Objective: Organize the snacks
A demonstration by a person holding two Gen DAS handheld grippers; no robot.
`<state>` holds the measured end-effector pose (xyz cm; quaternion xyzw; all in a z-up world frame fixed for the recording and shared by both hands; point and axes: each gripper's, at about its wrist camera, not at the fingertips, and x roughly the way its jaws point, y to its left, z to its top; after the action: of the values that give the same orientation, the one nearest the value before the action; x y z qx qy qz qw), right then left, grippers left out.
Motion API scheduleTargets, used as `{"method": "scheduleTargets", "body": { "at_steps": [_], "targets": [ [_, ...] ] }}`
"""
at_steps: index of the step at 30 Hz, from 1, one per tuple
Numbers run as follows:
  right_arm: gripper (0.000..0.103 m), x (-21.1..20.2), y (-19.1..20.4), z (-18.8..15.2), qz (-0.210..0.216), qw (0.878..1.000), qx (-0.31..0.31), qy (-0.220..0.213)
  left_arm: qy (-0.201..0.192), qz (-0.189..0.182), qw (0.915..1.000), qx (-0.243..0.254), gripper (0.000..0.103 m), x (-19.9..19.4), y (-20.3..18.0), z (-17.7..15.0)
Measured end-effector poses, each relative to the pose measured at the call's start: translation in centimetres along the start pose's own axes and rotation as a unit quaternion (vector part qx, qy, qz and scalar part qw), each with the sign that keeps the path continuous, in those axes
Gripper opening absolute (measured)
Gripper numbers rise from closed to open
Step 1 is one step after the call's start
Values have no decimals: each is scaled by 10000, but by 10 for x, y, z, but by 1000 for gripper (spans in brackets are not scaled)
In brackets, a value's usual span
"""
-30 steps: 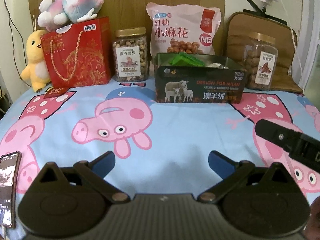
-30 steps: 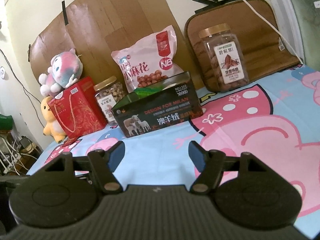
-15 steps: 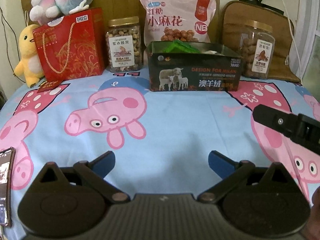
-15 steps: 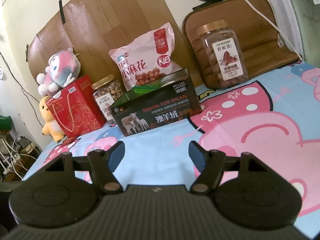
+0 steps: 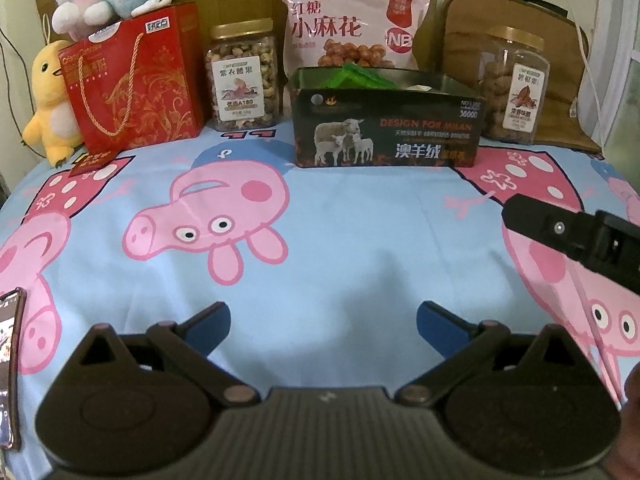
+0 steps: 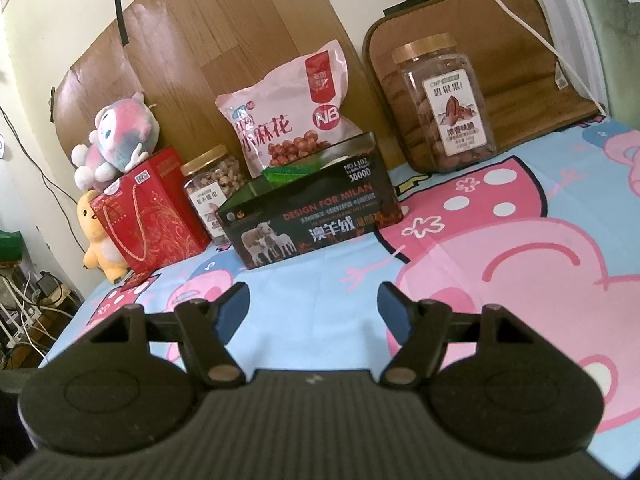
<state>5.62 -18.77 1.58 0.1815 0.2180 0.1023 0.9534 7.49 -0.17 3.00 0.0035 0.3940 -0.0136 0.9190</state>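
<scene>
Two black grippers with blue pads hover over a blue cartoon-pig cloth (image 5: pixel 320 240). The left gripper (image 5: pixel 323 318) is spread wide, nothing between its fingers. The right gripper (image 6: pixel 312 304) is likewise spread and empty; one finger of it also shows in the left view. Ahead, along the back, stand the snacks: one dark rectangular box (image 5: pixel 386 128) printed with sheep, open-topped with green packets inside; one soft pink bag (image 5: pixel 348 24) behind it; two clear square jars of nuts with gold lids, one left (image 5: pixel 242 76), one right (image 5: pixel 516 88). Further left, one glossy red gift bag (image 5: pixel 132 80) and two plush toys.
</scene>
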Motion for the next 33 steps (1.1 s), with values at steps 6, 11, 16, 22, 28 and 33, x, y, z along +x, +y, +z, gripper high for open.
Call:
{"method": "scheduleTargets", "body": {
  "at_steps": [6,11,16,22,28,33],
  "targets": [
    [73,0,0,-1,-7,10000,7,7,80,37,9999,-77,103,3,2,0],
    [73,3,0,-2,-15,10000,35,43,110,66,9999,-112,103,4,3,-1],
    [73,3,0,-3,-22,10000,54,66,146,69,9997,-155,103,4,4,-1],
    [73,3,0,-3,-22,10000,62,68,174,75,9996,-207,103,5,6,-1],
    [73,3,-1,-3,-22,9999,79,76,167,150,9991,-348,103,6,10,-1],
    [73,4,-1,-4,-21,9999,86,89,193,239,9985,-450,103,7,14,-1]
  ]
}}
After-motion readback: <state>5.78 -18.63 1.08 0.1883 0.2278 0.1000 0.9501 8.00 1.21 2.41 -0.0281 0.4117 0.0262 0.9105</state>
